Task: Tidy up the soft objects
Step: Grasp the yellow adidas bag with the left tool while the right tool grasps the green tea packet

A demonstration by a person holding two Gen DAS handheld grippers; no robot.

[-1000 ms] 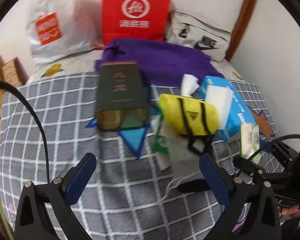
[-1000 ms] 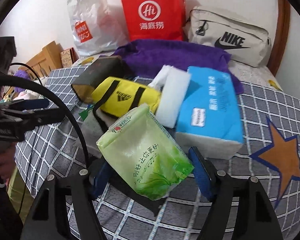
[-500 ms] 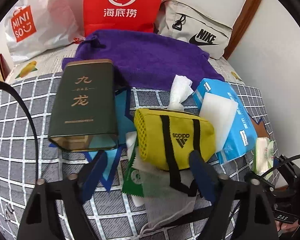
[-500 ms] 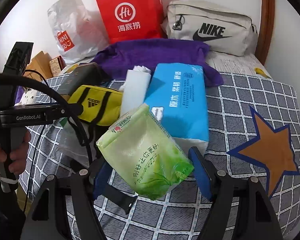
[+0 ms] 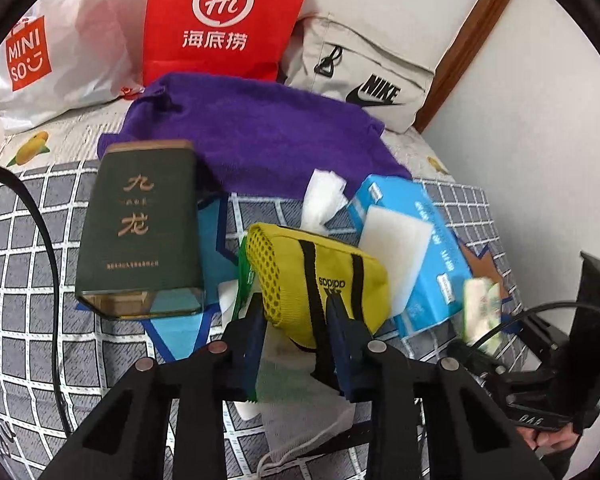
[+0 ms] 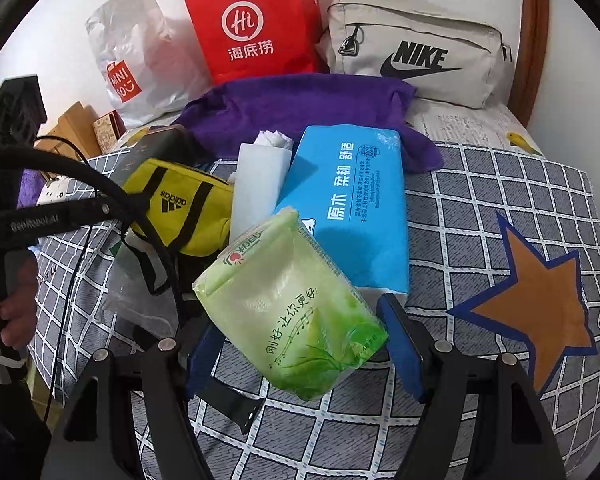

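Yellow pouch [image 5: 320, 280] lies at the centre of the checked bedspread [image 5: 28, 264], black straps and an adidas mark on its side. Left gripper [image 5: 296, 320]: jaws have just been closing, the near end of the pouch between them, blue pads pressing both its sides. At 9 o'clock from the pouch, a dark green tin [image 5: 140, 232] lying flat. At 12 o'clock, a purple towel [image 5: 260, 132]; beyond it, against the wall, a red paper bag [image 5: 224, 16], a white plastic bag [image 5: 60, 48] and a grey waist bag [image 5: 360, 76]. At 3 o'clock, a blue tissue pack [image 5: 432, 232] with a white sponge [image 5: 396, 244] leaning on it.

Right gripper [image 6: 300, 344] clasps a green tissue packet [image 6: 288, 304] by its lower sides, off the bedspread. In the right wrist view the pouch sits at 10 o'clock from the packet, the blue pack at 1 o'clock. An orange star [image 6: 536, 308] on the bedspread at 3 o'clock.
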